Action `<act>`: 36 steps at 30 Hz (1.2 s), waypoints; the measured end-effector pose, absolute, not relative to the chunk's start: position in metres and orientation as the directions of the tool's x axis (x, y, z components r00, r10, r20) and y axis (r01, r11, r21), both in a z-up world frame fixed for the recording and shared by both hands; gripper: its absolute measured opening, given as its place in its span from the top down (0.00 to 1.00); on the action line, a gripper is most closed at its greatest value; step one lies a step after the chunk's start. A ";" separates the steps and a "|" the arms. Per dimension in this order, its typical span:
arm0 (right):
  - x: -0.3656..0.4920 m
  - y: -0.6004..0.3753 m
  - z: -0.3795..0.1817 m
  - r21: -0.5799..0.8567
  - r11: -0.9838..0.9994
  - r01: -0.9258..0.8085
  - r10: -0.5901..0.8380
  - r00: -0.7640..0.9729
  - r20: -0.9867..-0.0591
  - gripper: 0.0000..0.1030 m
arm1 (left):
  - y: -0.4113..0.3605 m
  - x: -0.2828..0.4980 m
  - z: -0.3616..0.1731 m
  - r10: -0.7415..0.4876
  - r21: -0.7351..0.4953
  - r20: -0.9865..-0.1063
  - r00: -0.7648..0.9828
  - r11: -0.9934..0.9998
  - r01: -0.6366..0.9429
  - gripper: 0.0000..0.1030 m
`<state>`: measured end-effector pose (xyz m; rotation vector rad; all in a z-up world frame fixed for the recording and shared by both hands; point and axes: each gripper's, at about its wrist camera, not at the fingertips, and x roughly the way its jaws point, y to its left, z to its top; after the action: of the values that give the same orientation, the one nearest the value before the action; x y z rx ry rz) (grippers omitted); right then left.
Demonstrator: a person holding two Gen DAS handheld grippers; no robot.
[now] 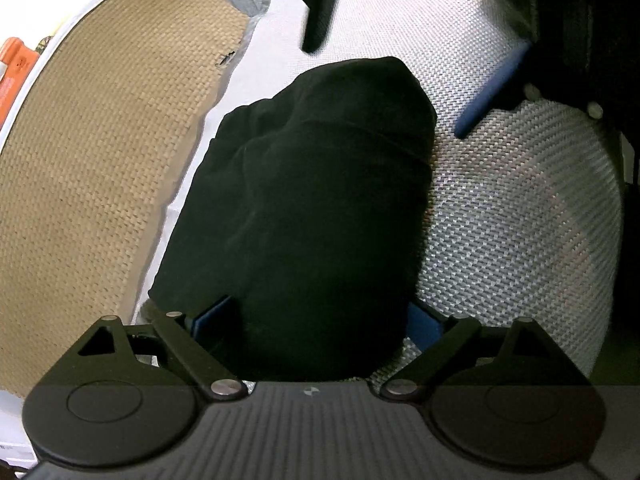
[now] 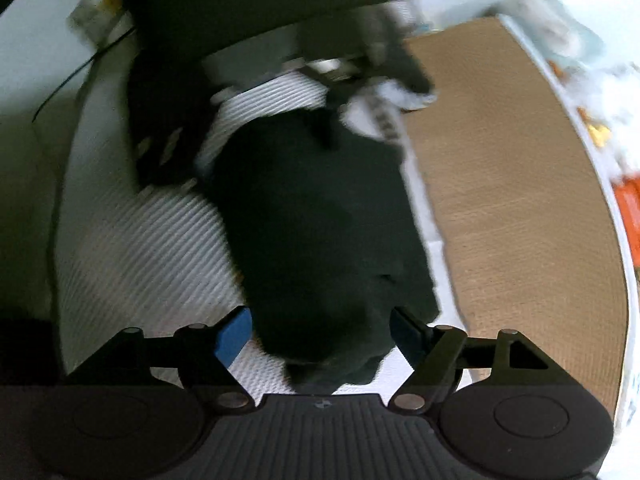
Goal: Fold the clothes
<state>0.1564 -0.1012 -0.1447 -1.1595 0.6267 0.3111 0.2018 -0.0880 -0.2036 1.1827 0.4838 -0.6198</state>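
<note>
We see a black garment (image 1: 312, 216), bunched into a thick folded bundle, lying on a white woven mat (image 1: 520, 240) that covers the table. In the left wrist view the bundle fills the centre and runs from 6 o'clock up toward 12 o'clock; its near end sits between our left gripper (image 1: 316, 320)'s blue-padded fingers (image 1: 212, 316), which stand wide apart on either side of the cloth without pinching it. At 9 o'clock a tan woven mat (image 1: 100, 160) lies just beside the white one, their edges meeting along the garment's left flank.

In the right wrist view, which is blurred toward the top, the same black garment (image 2: 320, 232) stretches from 6 o'clock toward 12 o'clock. Our right gripper (image 2: 320, 334) straddles its narrow near end, the blue fingers (image 2: 234, 334) spread apart, with cloth between them but not squeezed. The tan mat (image 2: 520, 220) lies at 3 o'clock here, the white mat (image 2: 140, 260) at 9 o'clock.

From the left view, the right gripper (image 1: 400, 60) appears at 1 o'clock beyond the far end of the bundle, one dark finger and one blue pad well apart.
</note>
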 end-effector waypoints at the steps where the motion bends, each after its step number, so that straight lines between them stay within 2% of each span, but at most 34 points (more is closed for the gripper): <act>1: 0.157 -0.099 -0.150 -0.756 0.367 -0.542 -0.088 0.789 -0.608 0.23 | -0.088 0.203 -0.204 -0.192 0.699 -0.644 0.740 0.245 0.672 0.09; 7: 0.185 -0.090 -0.195 -0.862 0.289 -0.417 -0.222 0.846 -0.484 0.22 | -0.092 0.207 -0.207 -0.175 0.702 -0.642 0.747 0.256 0.664 0.09; 12: 0.194 -0.090 -0.196 -0.870 0.301 -0.390 -0.200 0.866 -0.458 0.19 | -0.096 0.212 -0.208 -0.171 0.708 -0.642 0.747 0.242 0.663 0.08; 14: 0.197 -0.090 -0.196 -0.871 0.311 -0.381 -0.197 0.871 -0.451 0.11 | -0.095 0.211 -0.209 -0.175 0.716 -0.634 0.753 0.234 0.658 0.08; 21: 0.206 -0.093 -0.195 -0.873 0.325 -0.364 -0.183 0.882 -0.435 0.09 | -0.091 0.212 -0.208 -0.159 0.703 -0.654 0.739 0.233 0.672 0.08; 28: 0.210 -0.099 -0.195 -0.869 0.360 -0.340 -0.172 0.891 -0.420 0.01 | -0.085 0.209 -0.212 -0.178 0.709 -0.648 0.740 0.215 0.672 0.06; 36: 0.216 -0.103 -0.194 -0.875 0.369 -0.314 -0.163 0.905 -0.394 0.01 | -0.083 0.203 -0.217 -0.188 0.712 -0.642 0.743 0.215 0.669 0.06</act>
<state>0.2156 -0.1031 -0.1942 -1.2010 0.4570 0.1015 0.2033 -0.0833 -0.2169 1.2190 0.4710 -0.6255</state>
